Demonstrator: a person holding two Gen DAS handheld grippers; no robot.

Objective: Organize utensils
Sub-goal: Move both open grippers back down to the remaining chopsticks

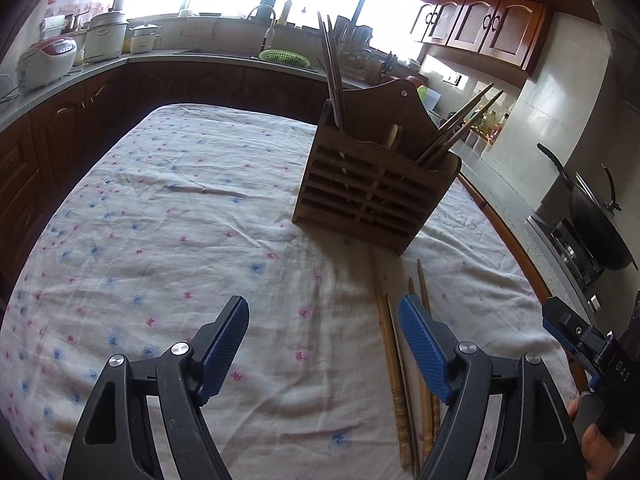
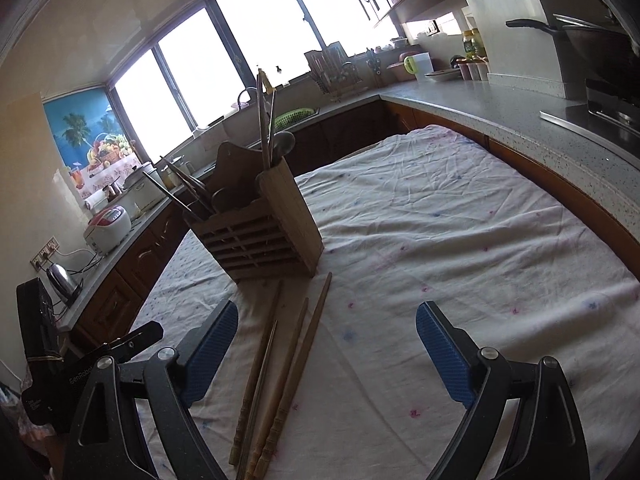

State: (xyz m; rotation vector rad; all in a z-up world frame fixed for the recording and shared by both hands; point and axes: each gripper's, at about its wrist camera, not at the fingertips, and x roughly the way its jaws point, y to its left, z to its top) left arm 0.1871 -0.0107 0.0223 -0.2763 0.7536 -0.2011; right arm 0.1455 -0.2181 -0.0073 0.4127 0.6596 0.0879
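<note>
A slatted wooden utensil holder [image 1: 372,184] stands on the cloth-covered table [image 1: 168,208], with chopsticks and a spoon standing in it. It also shows in the right wrist view [image 2: 264,236]. Several loose wooden chopsticks [image 1: 394,368] lie on the cloth in front of it; they also show in the right wrist view [image 2: 280,368]. My left gripper [image 1: 322,344] is open and empty above the cloth, its right finger over the chopsticks. My right gripper [image 2: 326,352] is open and empty, the chopsticks lying by its left finger.
Kitchen counters wrap around the table. A rice cooker [image 1: 46,60] and pots stand at the left, a sink with a green basket [image 1: 284,56] at the back, a stove with a wok [image 1: 596,220] at the right. A kettle [image 2: 62,280] stands on the left counter.
</note>
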